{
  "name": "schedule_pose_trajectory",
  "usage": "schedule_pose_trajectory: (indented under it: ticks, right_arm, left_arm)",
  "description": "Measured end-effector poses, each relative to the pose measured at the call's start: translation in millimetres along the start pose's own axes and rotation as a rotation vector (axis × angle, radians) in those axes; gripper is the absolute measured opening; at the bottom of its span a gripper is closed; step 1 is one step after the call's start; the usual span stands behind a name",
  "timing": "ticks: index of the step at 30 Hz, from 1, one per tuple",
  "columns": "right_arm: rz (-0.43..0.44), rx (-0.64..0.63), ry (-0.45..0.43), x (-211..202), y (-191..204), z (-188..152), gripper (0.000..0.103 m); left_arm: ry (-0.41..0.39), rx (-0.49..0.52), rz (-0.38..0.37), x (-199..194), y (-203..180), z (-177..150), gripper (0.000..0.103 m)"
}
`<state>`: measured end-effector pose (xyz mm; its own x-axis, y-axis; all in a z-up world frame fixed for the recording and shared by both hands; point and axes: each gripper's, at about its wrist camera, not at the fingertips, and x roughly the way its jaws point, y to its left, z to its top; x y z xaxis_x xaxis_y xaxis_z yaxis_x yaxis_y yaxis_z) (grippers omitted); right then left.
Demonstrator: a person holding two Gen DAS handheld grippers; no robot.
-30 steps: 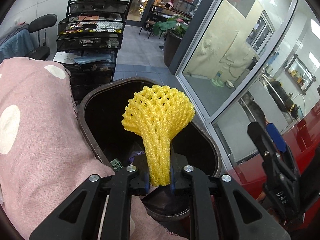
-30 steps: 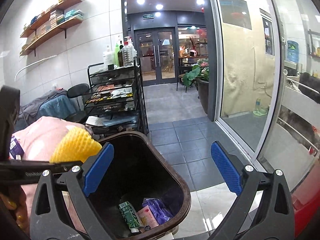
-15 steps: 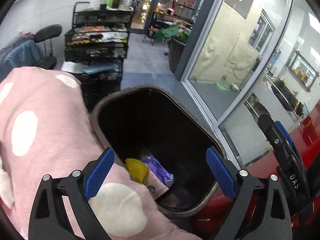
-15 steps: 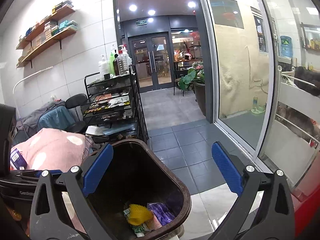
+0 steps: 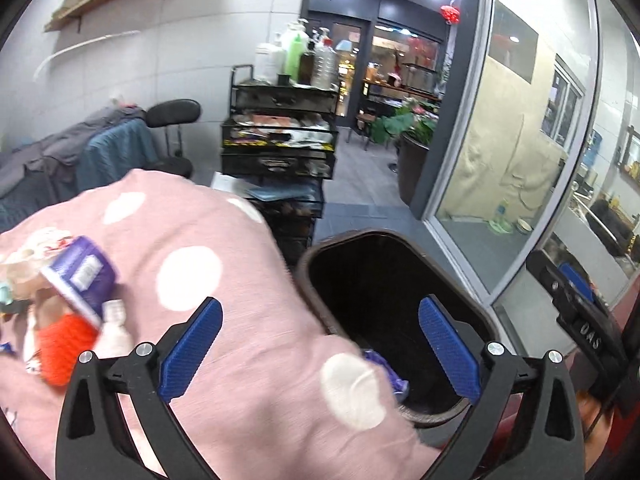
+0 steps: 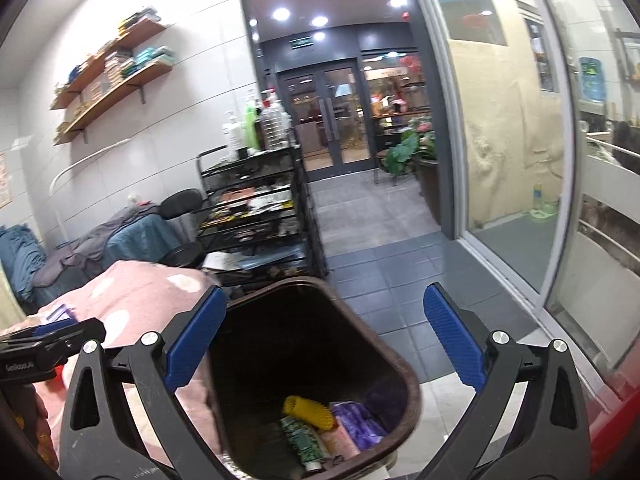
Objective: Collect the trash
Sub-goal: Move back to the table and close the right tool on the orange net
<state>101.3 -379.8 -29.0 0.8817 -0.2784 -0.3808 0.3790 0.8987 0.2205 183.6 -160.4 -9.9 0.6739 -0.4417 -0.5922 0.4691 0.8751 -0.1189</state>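
A yellow foam net (image 6: 310, 412) lies at the bottom of the dark brown bin (image 6: 412, 396), beside a green carton (image 6: 300, 436) and purple wrappers (image 6: 356, 424). My left gripper (image 5: 320, 308) hovers over the bin's rim (image 5: 384, 236) and the pink dotted cloth (image 5: 240, 280); its jaws are opening, with nothing between them. More trash sits on the cloth at the left: a purple cup (image 5: 82, 276), an orange net (image 5: 64, 348) and a small white bottle (image 5: 114, 328). My right gripper (image 6: 324, 300) stands open and empty above the bin.
A black wire cart (image 5: 280, 140) with bottles on top stands behind the bin. A chair draped with cloths (image 5: 116, 152) is at the back left. A glass partition (image 5: 500, 160) runs along the right, with a potted plant (image 5: 412, 148) beyond.
The left gripper let go of the yellow foam net, which dropped into the bin. It then opened wide and swung up and left over the pink cloth. The right gripper hardly moved.
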Motion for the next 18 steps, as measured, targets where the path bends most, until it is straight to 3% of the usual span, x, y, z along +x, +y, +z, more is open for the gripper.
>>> schedule_pose_trajectory:
  ticks: [8, 18]
  right_arm:
    - [0.166, -0.049, 0.060, 9, 40, 4, 0.098]
    - [0.433, -0.177, 0.202, 22, 130, -8, 0.098]
  left_arm:
    - [-0.024, -0.075, 0.067, -30, 43, -21, 0.098]
    - [-0.062, -0.181, 0.199, -77, 113, -49, 0.098]
